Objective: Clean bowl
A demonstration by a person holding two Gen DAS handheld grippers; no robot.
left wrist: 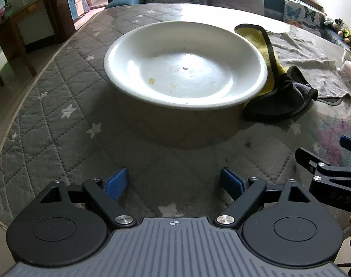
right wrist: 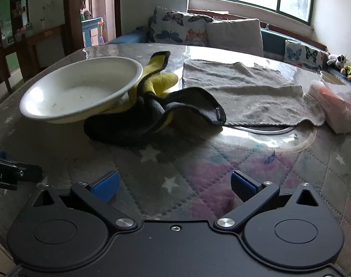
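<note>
A wide white bowl (left wrist: 184, 67) (right wrist: 81, 90) with a few crumbs and smears inside sits on the quilted table cover. A yellow-and-black cloth (left wrist: 279, 85) (right wrist: 159, 106) lies crumpled against the bowl's right side, partly tucked under its rim. My left gripper (left wrist: 174, 183) is open and empty, well short of the bowl's near side. My right gripper (right wrist: 174, 184) is also open and empty, short of the cloth. Part of the right gripper (left wrist: 330, 173) shows at the right edge of the left wrist view.
A grey towel (right wrist: 242, 90) (left wrist: 307, 62) lies spread to the right of the cloth. A clear plastic container (right wrist: 337, 106) stands at the far right. Cushions (right wrist: 233, 34) and stuffed toys (right wrist: 341, 65) line a bench behind the table; the table's left edge (left wrist: 25, 106) curves near.
</note>
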